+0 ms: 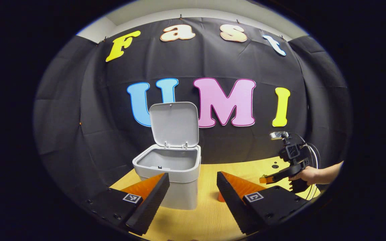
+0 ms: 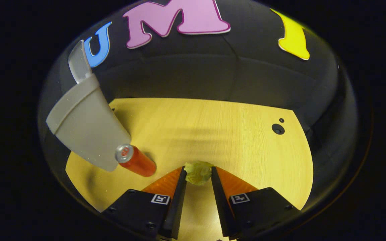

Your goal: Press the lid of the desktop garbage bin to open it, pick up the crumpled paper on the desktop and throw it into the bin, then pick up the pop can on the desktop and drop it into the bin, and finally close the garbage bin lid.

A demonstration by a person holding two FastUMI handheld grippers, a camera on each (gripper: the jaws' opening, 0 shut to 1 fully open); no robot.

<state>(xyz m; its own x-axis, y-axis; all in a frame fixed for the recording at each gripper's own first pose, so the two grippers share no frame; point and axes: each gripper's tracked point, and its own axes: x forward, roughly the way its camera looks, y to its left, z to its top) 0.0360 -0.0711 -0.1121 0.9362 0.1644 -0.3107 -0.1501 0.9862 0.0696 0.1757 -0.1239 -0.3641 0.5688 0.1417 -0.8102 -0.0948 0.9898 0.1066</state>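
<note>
The grey desktop bin [image 1: 169, 167] stands on the wooden table with its lid [image 1: 174, 124] swung upright, and its inside looks empty. My left gripper [image 1: 193, 182] is open just in front of the bin, with nothing between its fingers. In the right gripper view, the crumpled yellow-green paper [image 2: 198, 172] lies on the table between the fingertips of my right gripper [image 2: 198, 174]. Both fingers touch its sides. A red pop can [image 2: 135, 161] stands beside the bin [image 2: 89, 130], left of the paper. In the left gripper view, a hand holds the right gripper [image 1: 267, 179] low over the table at the right.
The wooden table [image 2: 230, 134] has two small dark holes [image 2: 277, 129] near its far right corner. Black cloth walls the booth behind and at the sides. The table's front edge runs just below the grippers.
</note>
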